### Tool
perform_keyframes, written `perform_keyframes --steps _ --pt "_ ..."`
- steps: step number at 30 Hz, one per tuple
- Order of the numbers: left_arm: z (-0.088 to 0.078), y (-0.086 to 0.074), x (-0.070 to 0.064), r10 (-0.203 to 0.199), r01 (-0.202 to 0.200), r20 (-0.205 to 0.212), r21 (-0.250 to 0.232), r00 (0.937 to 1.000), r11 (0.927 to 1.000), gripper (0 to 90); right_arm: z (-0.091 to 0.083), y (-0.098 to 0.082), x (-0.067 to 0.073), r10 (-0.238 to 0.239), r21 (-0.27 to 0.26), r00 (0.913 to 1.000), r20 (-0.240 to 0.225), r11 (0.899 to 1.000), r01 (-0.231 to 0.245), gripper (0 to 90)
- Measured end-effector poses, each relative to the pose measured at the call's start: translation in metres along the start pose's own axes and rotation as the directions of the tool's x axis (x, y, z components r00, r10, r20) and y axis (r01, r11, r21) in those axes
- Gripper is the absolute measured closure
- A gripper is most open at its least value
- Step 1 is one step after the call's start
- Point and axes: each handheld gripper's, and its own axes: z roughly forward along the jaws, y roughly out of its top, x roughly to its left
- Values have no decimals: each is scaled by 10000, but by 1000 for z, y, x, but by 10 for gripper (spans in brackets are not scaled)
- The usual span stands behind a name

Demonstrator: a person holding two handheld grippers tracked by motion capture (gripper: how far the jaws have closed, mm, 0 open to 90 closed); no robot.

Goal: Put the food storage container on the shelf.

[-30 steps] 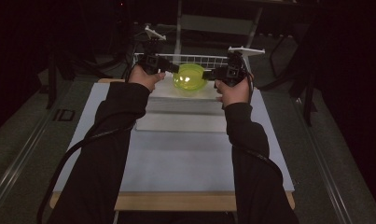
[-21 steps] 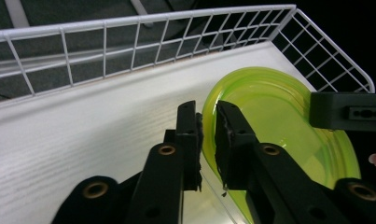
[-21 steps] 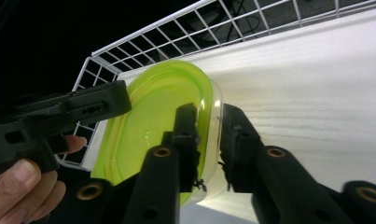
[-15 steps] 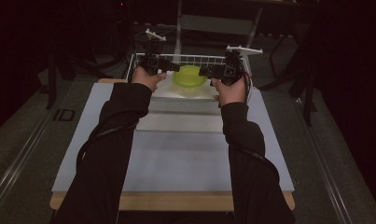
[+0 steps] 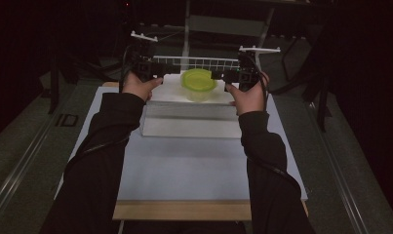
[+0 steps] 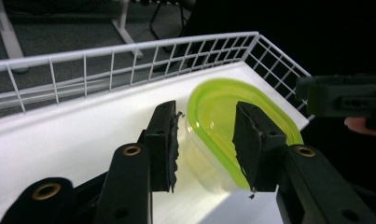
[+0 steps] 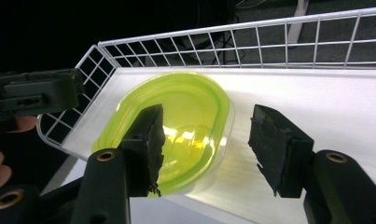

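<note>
Item: clear plastic container (image 5: 199, 90) with a yellow-green lid (image 5: 198, 79), lying on the white shelf (image 5: 172, 87) of a wire-railed rack (image 5: 194, 62) at the far end of the desk (image 5: 184, 165).

Handling, as we judge it: light, thin-walled, likely to flex under a hard squeeze; the smooth sides may slip. We would take it at the rim, where the lid stiffens the wall, one gripper at each end.

Left gripper (image 6: 206, 140): fingers (image 6: 164, 140) spread, having just been opening. In the left gripper view the container's near end sits between them; one finger stands outside the clear wall, the other over the lid's edge. We see a gap at the outer pad, so nothing is pinched.

Right gripper (image 7: 209, 149): fingers (image 7: 279, 149) spread wide, having likewise just been opening. In the right gripper view one finger (image 7: 146, 147) overlaps the lid's near edge; the other stands clear over bare shelf beside the container. No grip.

Position overall: in the high view the left gripper (image 5: 150, 70) and right gripper (image 5: 235, 75) flank the container, which rests upright on the shelf, lid on, just inside the wire rail.
</note>
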Motion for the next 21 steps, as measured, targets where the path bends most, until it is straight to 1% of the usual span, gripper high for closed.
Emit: perform_keyframes --steps 1,2,3,4,5,6,7,8,9,10,11,12,13,14,15,16,17,18,19,20,21 --pt "-2 -3 -2 72 -71 148 -85 9999 9999 553 -3 -4 4 -223 -22 9997 -53 9997 223 443" --pt "-4 -6 -5 120 -117 228 -136 9997 9998 553 -3 -4 4 -223 -22 9997 -53 9997 223 443" --pt "-6 -8 -7 283 -280 406 -91 9988 9996 552 -5 -7 6 -440 -5 9990 -78 9990 440 443" --pt "-8 -11 -9 386 -383 418 -95 9984 9992 534 -5 -10 9 -659 55 9978 -115 9978 660 451" --pt "-10 -15 -12 466 -461 409 -144 9981 9988 509 -6 -13 10 -786 108 9969 -69 9968 786 478" --pt "-12 -18 -14 498 -486 579 -217 9971 9986 483 -8 -18 12 -892 34 9960 -100 9960 892 509" --pt "-15 -21 -15 489 -464 697 -367 9964 9982 444 -8 -22 13 -972 34 9952 -137 9953 972 544" --pt "-17 -24 -16 481 -449 752 -437 9960 9980 379 -9 -30 14 -1078 43 9939 -243 9942 1079 666" --pt "-20 -28 -17 439 -386 903 -596 9949 9975 369 -8 -36 15 -1193 139 9926 -232 9927 1197 706" --pt "-23 -33 -18 653 -567 1057 -829 9923 9949 369 -8 -36 15 -1193 139 9926 -232 9927 1197 706" --pt "-26 -39 -19 963 -839 1212 -1030 9880 9911 261 -7 -41 16 -1271 239 9917 -187 9915 1275 779" --pt "-28 -44 -20 1201 -1054 1252 -1185 9848 9874 235 -2 -49 17 -1255 326 9917 -280 9914 1264 874" --pt "-29 -49 -21 1247 -1090 1229 -1270 9845 9859 220 2 -53 17 -1245 317 9916 -364 9916 1257 896" --pt "-28 -55 -21 1234 -1070 1312 -1250 9836 9864 220 2 -53 17 -1245 317 9916 -364 9916 1257 896" --pt "-27 -62 -20 1322 -1169 1168 -1298 9843 9846 173 6 -56 18 -1235 419 9915 -401 9913 1252 897" --pt "-25 -72 -20 1518 -1406 821 -1280 9850 9817 148 10 -58 18 -1194 507 9919 -425 9913 1215 897" --pt "-23 -77 -20 1601 -1499 724 -1295 9844 9802 137 16 -60 18 -1159 536 9924 -421 9915 1181 897" --pt "-21 -85 -18 1617 -1504 730 -1406 9841 9786 97 19 -61 19 -1142 586 9925 -428 9915 1166 897" --pt "-19 -93 -17 1589 -1462 791 -1470 9841 9783 39 23 -62 19 -1133 614 9926 -442 9914 1158 897" --pt "-18 -98 -16 1606 -1467 853 -1505 9833 9777 17 26 -63 20 -1114 606 9929 -417 9917 1138 897" --pt "-16 -106 -15 1548 -1382 947 -1625 9834 9770 17 29 -63 20 -1132 636 9928 -396 9913 1155 896"
